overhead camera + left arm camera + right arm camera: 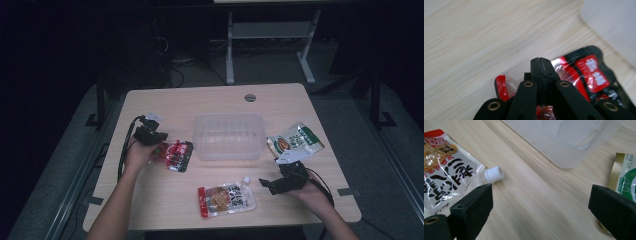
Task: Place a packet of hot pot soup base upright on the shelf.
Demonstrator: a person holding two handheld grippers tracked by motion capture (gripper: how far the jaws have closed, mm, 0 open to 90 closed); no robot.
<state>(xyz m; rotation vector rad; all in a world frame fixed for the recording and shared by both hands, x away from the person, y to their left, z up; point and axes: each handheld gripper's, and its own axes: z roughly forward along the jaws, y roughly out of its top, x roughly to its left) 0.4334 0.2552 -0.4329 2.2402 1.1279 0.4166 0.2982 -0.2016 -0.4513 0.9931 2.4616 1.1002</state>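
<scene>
A red and black snack packet [178, 154] [586, 75] lies left of a clear plastic container [229, 118] [611, 25]. My left gripper [160, 149] [541, 62] is shut on the packet's left edge, with its jaws pressed together over the film. A spouted pouch [226, 199] [444, 175] with a red top and a white cap [494, 174] lies near the table's front edge. My right gripper [268, 185] [541, 197] hovers open just right of the pouch, nothing between its jaws. A green and white packet [295, 140] [627, 177] lies right of the container [564, 142].
The wooden table [210, 102] has a round cable hole [250, 97] at its back. Beyond it stand a white table frame [230, 50] and cables on a dark floor. Bare wood lies behind the container and between the two front packets.
</scene>
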